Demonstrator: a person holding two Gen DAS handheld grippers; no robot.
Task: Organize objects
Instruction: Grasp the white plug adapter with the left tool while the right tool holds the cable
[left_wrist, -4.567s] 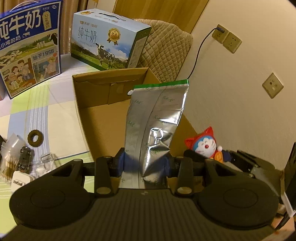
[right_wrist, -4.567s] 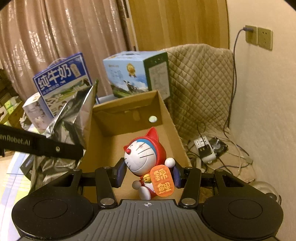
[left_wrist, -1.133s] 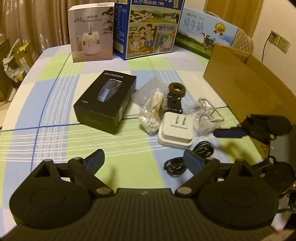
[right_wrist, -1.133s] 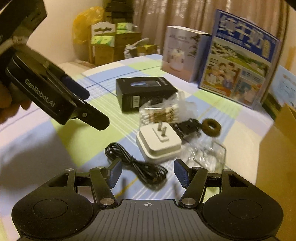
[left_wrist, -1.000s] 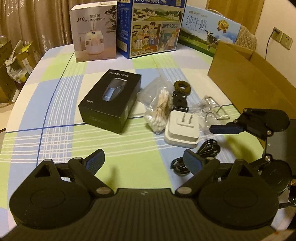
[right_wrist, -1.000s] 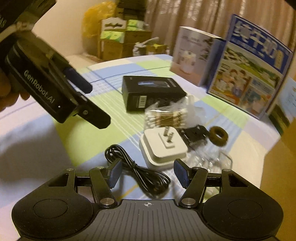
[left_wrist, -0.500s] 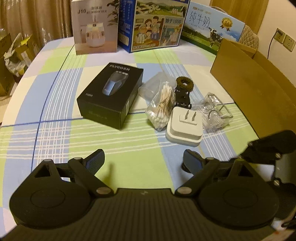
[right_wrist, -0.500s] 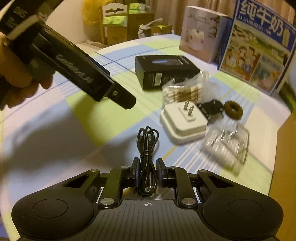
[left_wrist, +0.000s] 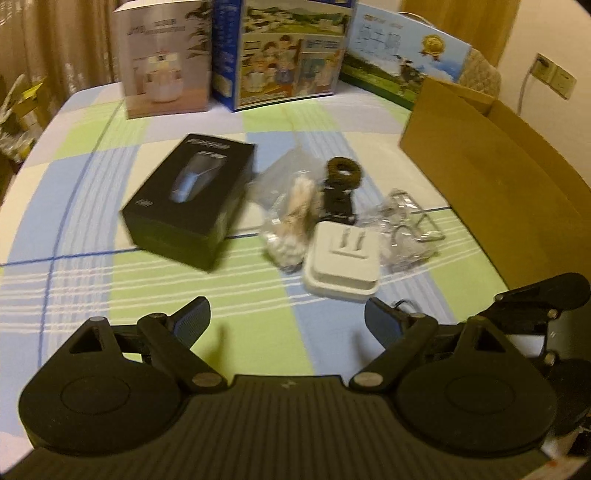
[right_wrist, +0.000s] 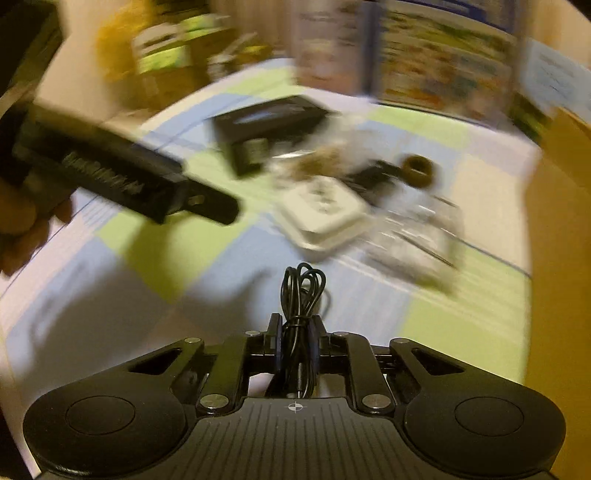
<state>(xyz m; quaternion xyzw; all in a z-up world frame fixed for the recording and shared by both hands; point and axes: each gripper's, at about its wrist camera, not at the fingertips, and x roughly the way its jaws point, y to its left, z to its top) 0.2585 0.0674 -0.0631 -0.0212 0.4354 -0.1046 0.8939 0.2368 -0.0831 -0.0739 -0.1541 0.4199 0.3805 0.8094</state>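
My right gripper (right_wrist: 295, 339) is shut on a coiled black cable (right_wrist: 302, 291), held just above the checked tablecloth. My left gripper (left_wrist: 286, 319) hangs open over the cloth with nothing between its fingers. Ahead of it lie a white plug adapter (left_wrist: 341, 262), a bag of cotton swabs (left_wrist: 291, 225), a black clip with a dark ring (left_wrist: 343, 175), a clear plastic packet (left_wrist: 408, 225) and a black shaver box (left_wrist: 192, 203). The right wrist view is blurred; it shows the adapter (right_wrist: 321, 210), the ring (right_wrist: 417, 170) and the left gripper's body (right_wrist: 122, 177).
An open cardboard box (left_wrist: 491, 177) stands at the table's right edge. At the back are a humidifier box (left_wrist: 164, 59) and two milk cartons (left_wrist: 291, 51). A hand (right_wrist: 22, 229) holds the left gripper at the left.
My right gripper closed on the black cable and has lifted it off the cloth. The left gripper drifted slightly toward the shaver box. Earlier, both grippers released the foil bag and the toy.
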